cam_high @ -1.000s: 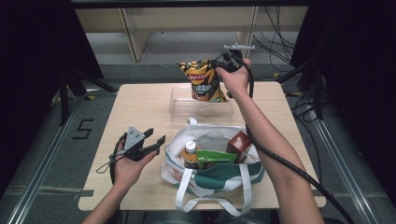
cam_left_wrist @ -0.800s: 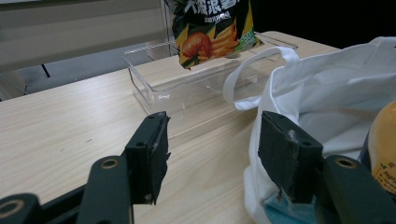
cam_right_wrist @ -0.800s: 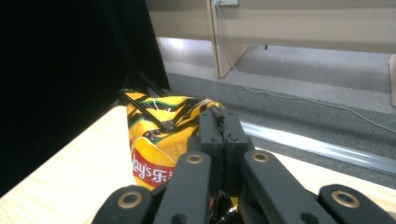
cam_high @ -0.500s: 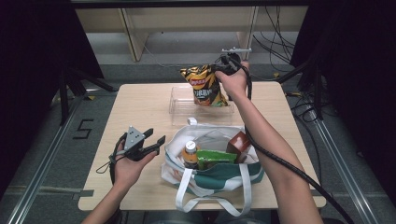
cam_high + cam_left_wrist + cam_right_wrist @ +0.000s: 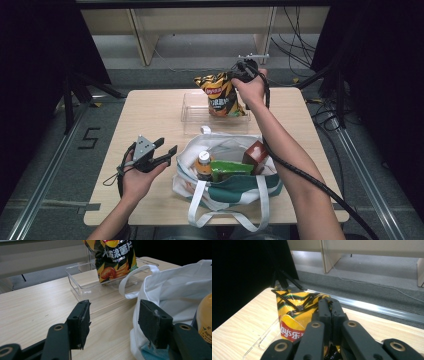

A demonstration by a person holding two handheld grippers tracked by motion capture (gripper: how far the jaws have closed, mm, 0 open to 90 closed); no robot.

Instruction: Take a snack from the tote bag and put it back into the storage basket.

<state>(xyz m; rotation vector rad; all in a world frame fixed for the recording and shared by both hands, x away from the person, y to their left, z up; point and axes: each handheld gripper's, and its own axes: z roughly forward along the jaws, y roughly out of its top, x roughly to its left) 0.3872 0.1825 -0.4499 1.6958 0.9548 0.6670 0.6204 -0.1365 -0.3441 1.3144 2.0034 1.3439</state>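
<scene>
1. The right tongs pinch the top edge of a yellow-and-black chip bag, their jaws pressed tight on its crimped seal.
2. The bag hangs upright, its bottom inside a clear plastic tray at the far side of the table.
3. The left tongs rest spread and empty near the table's left edge, just beside a white tote bag.
4. The tote holds a bottle, a green packet and a brown carton.
</scene>
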